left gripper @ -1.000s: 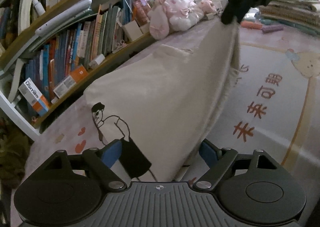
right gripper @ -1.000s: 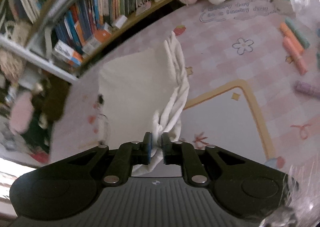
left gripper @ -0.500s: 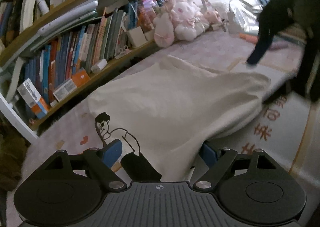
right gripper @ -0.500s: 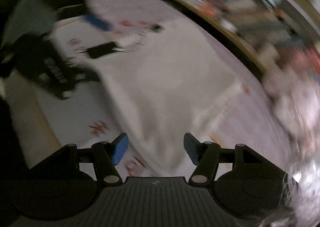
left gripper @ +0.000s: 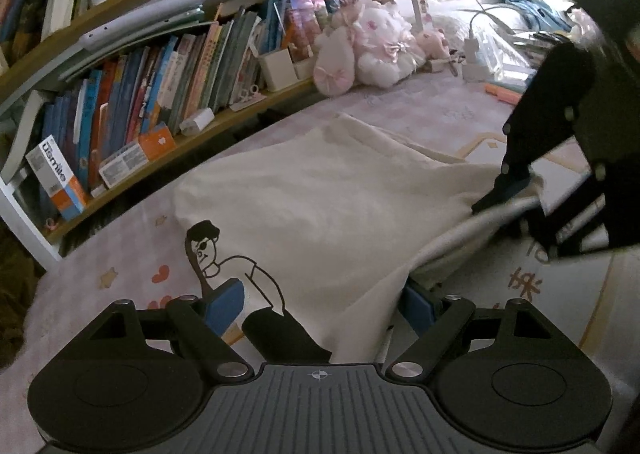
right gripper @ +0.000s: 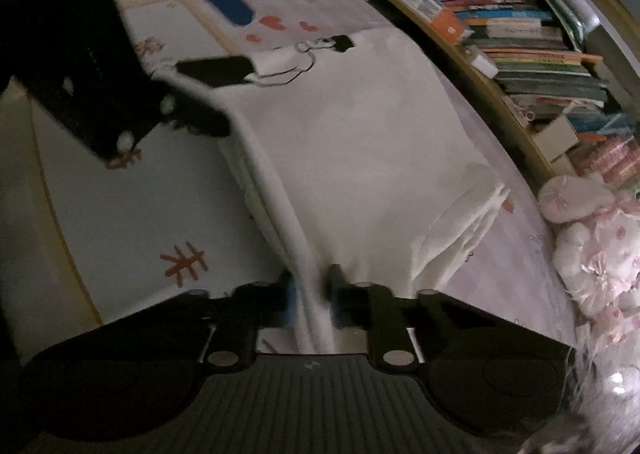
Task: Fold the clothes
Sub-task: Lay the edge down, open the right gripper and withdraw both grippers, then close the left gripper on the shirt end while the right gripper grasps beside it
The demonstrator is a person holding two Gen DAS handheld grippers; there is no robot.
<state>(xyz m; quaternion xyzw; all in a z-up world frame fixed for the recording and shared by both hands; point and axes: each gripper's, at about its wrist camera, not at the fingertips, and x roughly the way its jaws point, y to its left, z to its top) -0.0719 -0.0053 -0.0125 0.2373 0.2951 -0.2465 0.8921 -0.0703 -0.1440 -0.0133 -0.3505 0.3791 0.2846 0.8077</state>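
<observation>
Left hand-held gripper (left gripper: pixel 320 300): jaws stood wide apart, angled downward, cloth lying loose between its fingers.
Right hand-held gripper (right gripper: pixel 312 290): jaws were closing, angled steeply down, a fabric edge between them.

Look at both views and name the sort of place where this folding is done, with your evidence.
Probably a child's bedroom or playroom at home: a bookshelf crammed with picture books, pink plush toys against it, and a pastel cartoon play mat under the cream T-shirt.
</observation>
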